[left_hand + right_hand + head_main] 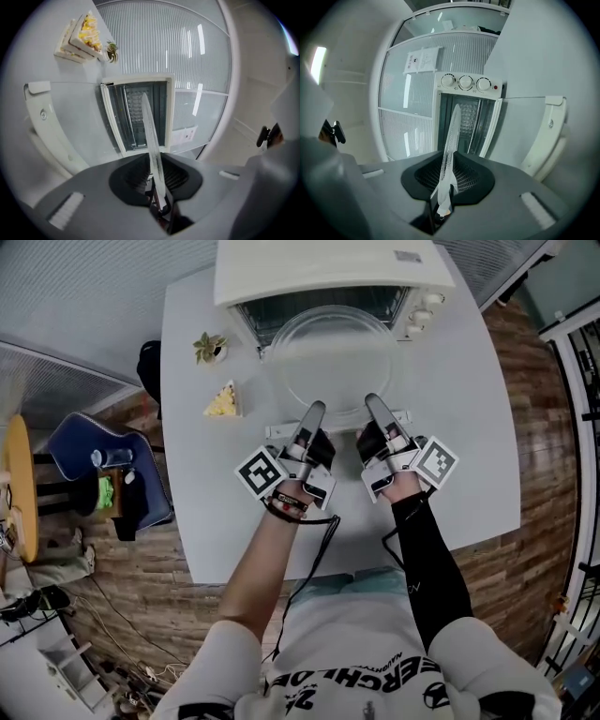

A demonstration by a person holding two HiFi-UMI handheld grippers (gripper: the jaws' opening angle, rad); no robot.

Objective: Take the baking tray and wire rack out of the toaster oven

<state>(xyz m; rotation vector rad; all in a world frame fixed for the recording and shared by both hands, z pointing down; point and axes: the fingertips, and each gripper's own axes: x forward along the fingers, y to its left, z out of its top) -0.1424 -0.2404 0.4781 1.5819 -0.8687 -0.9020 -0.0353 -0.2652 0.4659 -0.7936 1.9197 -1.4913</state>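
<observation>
The left gripper and the right gripper each had their jaws pinched on the near rim of the clear round baking tray — side by side, likely to keep it level — with the open toaster oven straight ahead of the jaws.

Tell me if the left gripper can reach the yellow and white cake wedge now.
Probably not yet: the left gripper is clamped on the rim of the clear round glass tray, as is the right gripper. Otherwise the yellow and white cake wedge lies on bare table to its left, nothing between.
</observation>
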